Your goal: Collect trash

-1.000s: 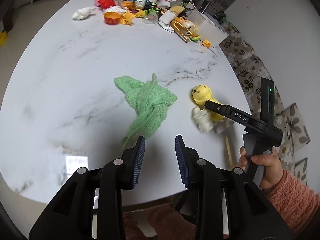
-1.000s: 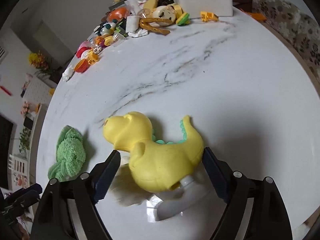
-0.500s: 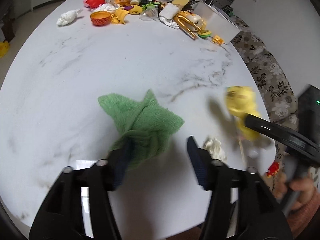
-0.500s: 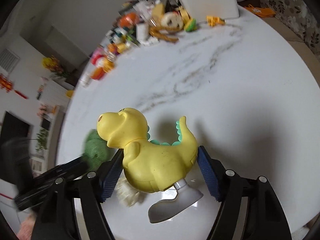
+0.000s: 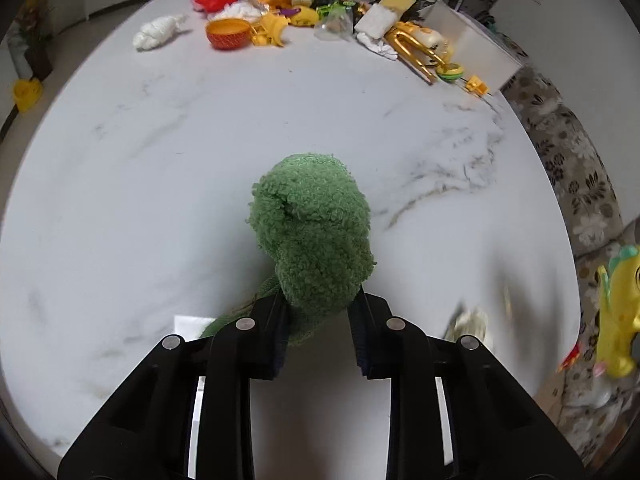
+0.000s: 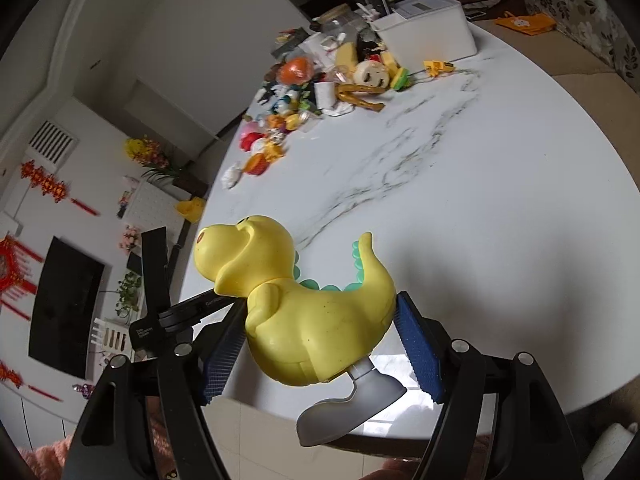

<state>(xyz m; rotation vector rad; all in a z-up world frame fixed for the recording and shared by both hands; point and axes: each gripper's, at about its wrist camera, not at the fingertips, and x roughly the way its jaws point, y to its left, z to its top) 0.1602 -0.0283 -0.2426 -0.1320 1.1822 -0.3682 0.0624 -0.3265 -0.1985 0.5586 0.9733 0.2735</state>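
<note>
White marble bench [image 5: 160, 168] fills both views, with a heap of toys and scraps [image 5: 304, 4] along its far edge beside a white box [image 6: 428, 28]. Left gripper [image 5: 320, 340] has its fingers closing, the pads pressing a bunched green fuzzy cloth [image 5: 312, 236] that stands up over the bench. Right gripper [image 6: 320, 344] has its fingers clamped on the body of a yellow dinosaur toy [image 6: 316, 316], held above the near bench edge. Crumpled white scrap [image 5: 472, 320] lies blurred near the bench's right rim
</note>
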